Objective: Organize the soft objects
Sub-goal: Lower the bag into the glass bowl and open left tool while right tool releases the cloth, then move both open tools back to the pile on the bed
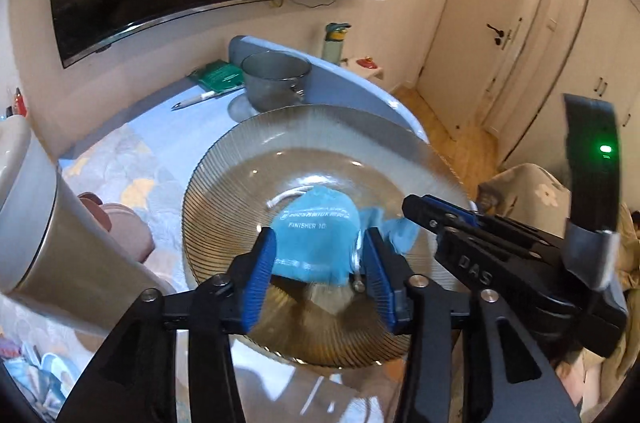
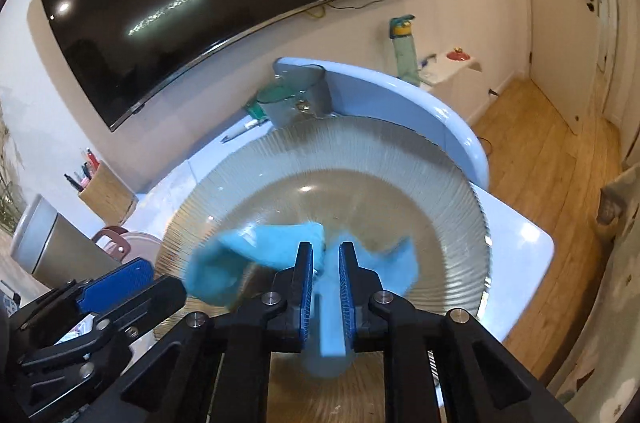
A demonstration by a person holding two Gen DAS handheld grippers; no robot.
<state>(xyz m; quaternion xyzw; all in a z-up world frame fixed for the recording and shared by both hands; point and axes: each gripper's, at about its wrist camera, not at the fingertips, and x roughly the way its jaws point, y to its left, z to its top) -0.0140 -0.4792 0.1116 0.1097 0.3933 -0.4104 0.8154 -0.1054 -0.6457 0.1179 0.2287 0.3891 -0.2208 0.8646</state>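
A light blue cloth with white print [image 1: 316,239] hangs over a ribbed glass plate [image 1: 248,159]. My left gripper [image 1: 320,255] is shut on one part of it, its blue pads on either side. My right gripper [image 2: 325,263] is shut on another part of the same cloth [image 2: 256,247], which drapes to both sides and down between the fingers over the plate [image 2: 400,159]. The right gripper [image 1: 424,211] reaches in from the right in the left wrist view; the left gripper [image 2: 132,283] shows at lower left in the right wrist view.
A glass cup [image 1: 276,83], a pen [image 1: 200,98] and a green packet [image 1: 218,76] lie behind the plate on the blue table [image 1: 168,119]. A steel tumbler [image 1: 60,247] and a pink container [image 1: 120,223] stand left. A water bottle [image 2: 404,51] stands at the back.
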